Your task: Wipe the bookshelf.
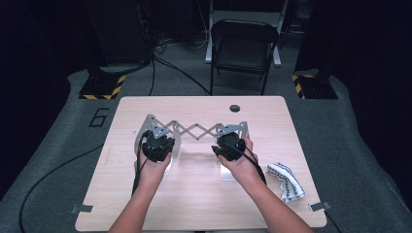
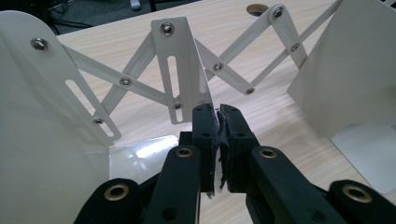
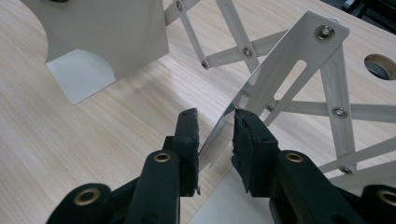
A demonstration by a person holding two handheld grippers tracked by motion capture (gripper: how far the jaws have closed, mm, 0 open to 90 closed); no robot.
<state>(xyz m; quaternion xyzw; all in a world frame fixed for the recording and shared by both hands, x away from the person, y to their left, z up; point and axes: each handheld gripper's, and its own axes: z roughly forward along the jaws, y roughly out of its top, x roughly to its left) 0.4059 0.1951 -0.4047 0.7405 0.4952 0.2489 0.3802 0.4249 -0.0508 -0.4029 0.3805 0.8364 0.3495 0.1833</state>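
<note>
A white expanding metal bookend rack (image 1: 194, 132) stands stretched across the middle of the worktop (image 1: 194, 204). The left hand-held gripper (image 2: 218, 122) is clamped on the rack's end plate at about 9 o'clock. The right hand-held gripper (image 3: 215, 128), at 3 o'clock, straddles the other end plate, seemingly not yet pinching it. A patterned cloth (image 1: 286, 180) lies at 4 o'clock.

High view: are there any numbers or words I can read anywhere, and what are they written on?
"6": a big dark number on the grey floor mat, just left of the wooden table.
The yellow and black stripes on the two stand bases are warning marks, not words.
The black and white cloth bears a pattern too small to read as letters.
The white folding rack carries no writing.
</note>
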